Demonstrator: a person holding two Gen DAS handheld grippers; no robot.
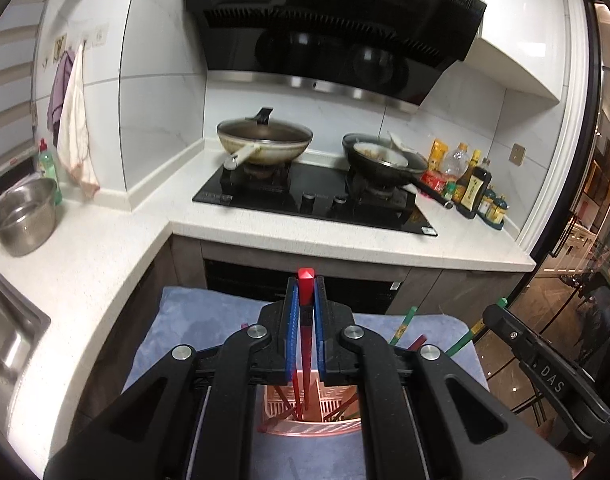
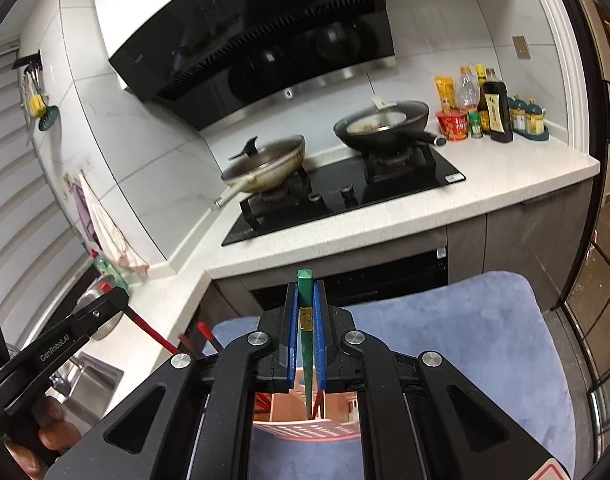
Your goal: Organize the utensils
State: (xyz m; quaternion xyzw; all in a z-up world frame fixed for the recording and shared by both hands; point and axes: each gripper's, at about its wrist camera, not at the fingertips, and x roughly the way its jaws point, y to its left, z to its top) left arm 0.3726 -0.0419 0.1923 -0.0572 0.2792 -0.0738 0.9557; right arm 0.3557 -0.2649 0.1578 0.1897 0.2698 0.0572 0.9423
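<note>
My left gripper (image 1: 305, 286) is shut on a red chopstick (image 1: 306, 280) that stands upright, its lower end down in a pink slotted utensil holder (image 1: 333, 406). Several red and green chopsticks (image 1: 403, 326) lean in that holder. My right gripper (image 2: 305, 288) is shut on a green chopstick (image 2: 305, 284) with a gold band, its lower end in the same pink holder (image 2: 305, 428). The holder stands on a blue-grey cloth (image 2: 465, 344). The left gripper (image 2: 105, 304) also shows at the left of the right wrist view, holding its red chopstick (image 2: 153, 336).
A white L-shaped counter (image 1: 105, 264) holds a black gas hob (image 1: 313, 196) with a lidded wok (image 1: 261, 140) and a black pan (image 1: 385, 158). Sauce bottles (image 1: 471, 182) stand at the right. A steel pot (image 1: 23, 216) and a sink (image 1: 9, 328) are at the left.
</note>
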